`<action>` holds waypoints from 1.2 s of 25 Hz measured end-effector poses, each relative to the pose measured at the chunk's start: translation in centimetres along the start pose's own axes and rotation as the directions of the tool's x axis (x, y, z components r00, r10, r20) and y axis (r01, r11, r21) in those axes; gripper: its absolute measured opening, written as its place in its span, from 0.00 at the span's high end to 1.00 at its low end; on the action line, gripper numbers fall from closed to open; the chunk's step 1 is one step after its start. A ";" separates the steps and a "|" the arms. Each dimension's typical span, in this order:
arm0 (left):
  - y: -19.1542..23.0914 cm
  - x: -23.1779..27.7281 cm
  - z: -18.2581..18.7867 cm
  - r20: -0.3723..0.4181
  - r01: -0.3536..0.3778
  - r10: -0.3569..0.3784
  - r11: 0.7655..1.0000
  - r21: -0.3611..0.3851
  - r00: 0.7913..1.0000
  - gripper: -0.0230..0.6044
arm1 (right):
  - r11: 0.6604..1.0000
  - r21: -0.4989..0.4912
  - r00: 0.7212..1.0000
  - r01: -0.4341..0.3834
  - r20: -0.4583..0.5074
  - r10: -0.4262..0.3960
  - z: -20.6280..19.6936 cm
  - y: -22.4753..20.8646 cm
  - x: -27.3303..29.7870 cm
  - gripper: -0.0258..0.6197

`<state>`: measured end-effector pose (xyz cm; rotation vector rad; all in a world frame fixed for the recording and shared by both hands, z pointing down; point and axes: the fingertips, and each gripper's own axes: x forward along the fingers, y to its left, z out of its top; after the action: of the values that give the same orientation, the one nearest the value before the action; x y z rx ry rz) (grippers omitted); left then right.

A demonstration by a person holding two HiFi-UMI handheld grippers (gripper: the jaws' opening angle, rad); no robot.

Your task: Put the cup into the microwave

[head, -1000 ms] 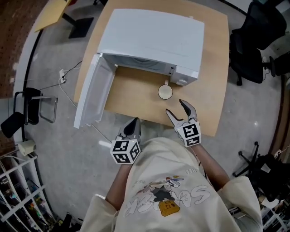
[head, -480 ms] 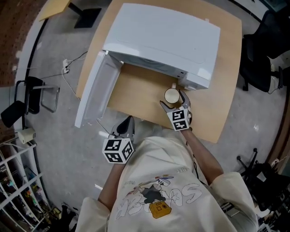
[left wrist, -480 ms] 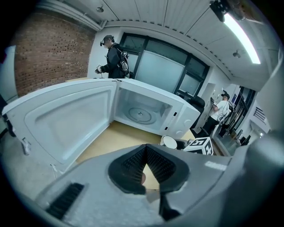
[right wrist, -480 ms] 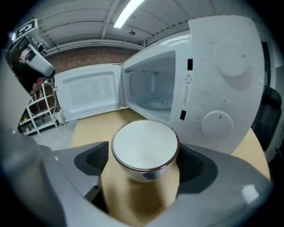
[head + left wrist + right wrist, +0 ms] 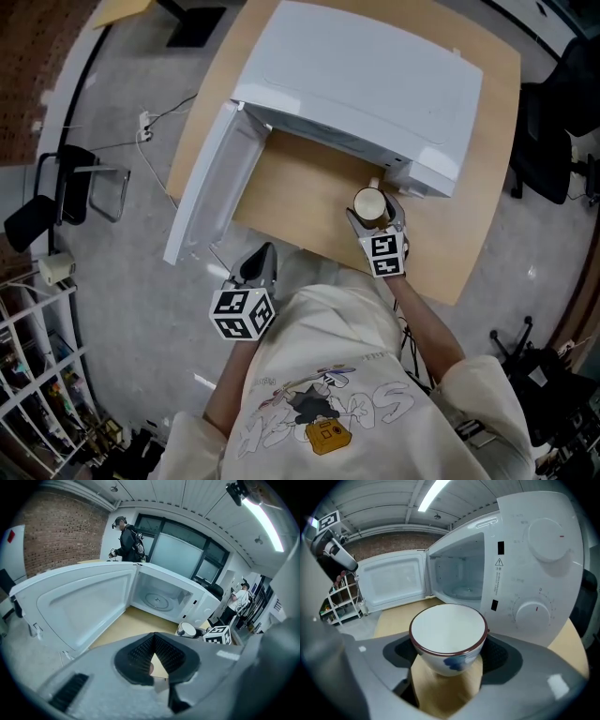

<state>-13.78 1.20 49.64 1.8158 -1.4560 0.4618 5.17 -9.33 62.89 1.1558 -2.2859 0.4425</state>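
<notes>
Since the earlier frame the right gripper (image 5: 376, 216) has come forward from the near edge of the table (image 5: 300, 187) and down to the cup (image 5: 368, 202), which has not shifted from its spot. Its jaws are closing on the cup, which sits upright between them with its sides against both pads; the right gripper view shows a white bowl-shaped cup with a dark red rim and a blue mark low on its wall, standing on the wood. The gripper's marker cube (image 5: 385, 255) lies just behind, over the table's near edge.

The left gripper (image 5: 265, 251) hangs off the table's near side, over the floor, with its jaws drawn together at the tips and nothing between them.

The cup stands just in front of the microwave (image 5: 366, 84), before its control panel with two round knobs (image 5: 533, 610) and to the right of the open cavity. The door (image 5: 211, 183) is swung fully out to the left, and the glass turntable (image 5: 157, 601) inside is bare. A black chair (image 5: 56, 192) stands on the grey floor well to the left
</notes>
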 end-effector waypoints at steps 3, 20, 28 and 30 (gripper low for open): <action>0.4 0.1 0.2 -0.006 -0.003 0.003 1.000 0.005 1.000 0.95 | 1.000 -0.007 0.999 -0.008 0.040 0.008 2.0 0.4 0.2 0.34; 3.4 -0.3 1.6 0.022 0.013 -0.013 1.000 -0.011 1.000 0.95 | 0.997 -0.016 0.980 0.069 0.186 -0.065 15.2 0.6 8.1 0.34; 4.5 -1.1 3.2 0.049 0.076 -0.079 0.995 0.068 0.996 0.95 | 0.981 0.041 0.962 0.188 0.196 -0.192 17.2 -1.7 12.5 0.34; 4.6 -1.2 3.3 0.049 0.099 -0.103 0.992 0.076 0.993 0.95 | 0.975 0.064 0.956 0.215 0.191 -0.223 17.0 -2.3 13.1 0.34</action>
<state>-18.98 -0.71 48.17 1.9640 -1.3906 0.4244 -4.71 -27.65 57.09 1.5153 -2.2855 0.3040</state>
